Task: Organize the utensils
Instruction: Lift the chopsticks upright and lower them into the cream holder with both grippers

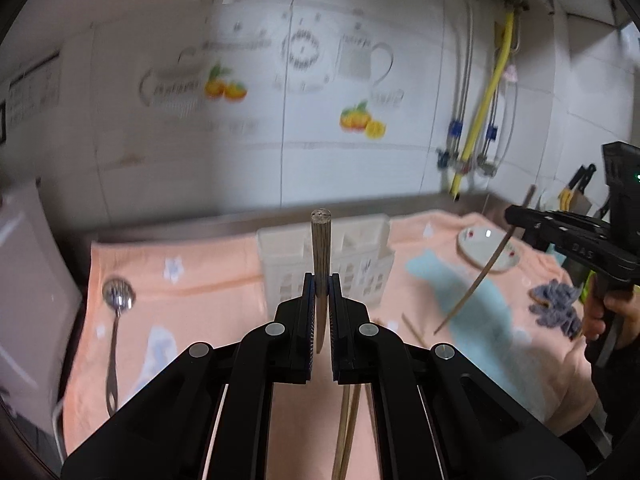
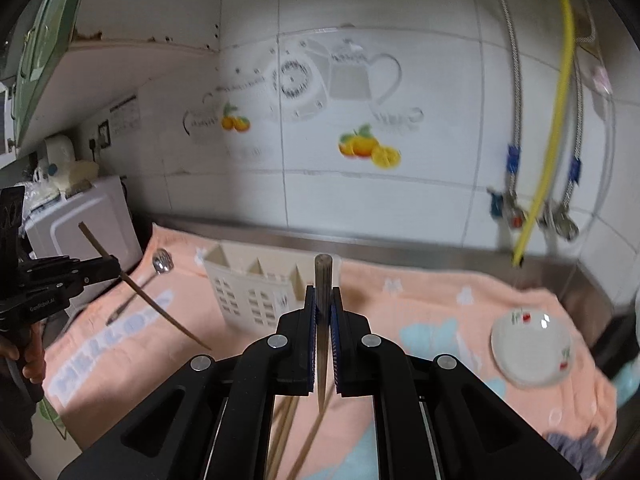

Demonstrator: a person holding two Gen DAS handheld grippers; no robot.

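My left gripper [image 1: 321, 280] is shut on a wooden chopstick [image 1: 321, 240] that stands upright between its pads, held above the peach towel [image 1: 192, 280]. My right gripper [image 2: 323, 292] is shut on a second chopstick [image 2: 323, 276] in the same way. Each gripper shows in the other's view: the right gripper [image 1: 510, 214] with its slanted chopstick [image 1: 480, 280], the left gripper [image 2: 116, 266] with its chopstick [image 2: 148, 292]. A white slotted utensil caddy [image 1: 352, 260] [image 2: 256, 292] stands behind both. A slotted metal spoon [image 1: 118, 296] [image 2: 162, 262] lies left of it. Loose chopsticks [image 1: 346, 432] [image 2: 288, 428] lie on the towel below.
A white saucer [image 1: 488, 248] [image 2: 528, 344] with red marks sits on the towel at the right, near a grey-blue cloth [image 1: 556, 308]. A white appliance [image 2: 80, 220] stands at the left end. Pipes and a yellow hose [image 2: 556, 120] run down the tiled wall.
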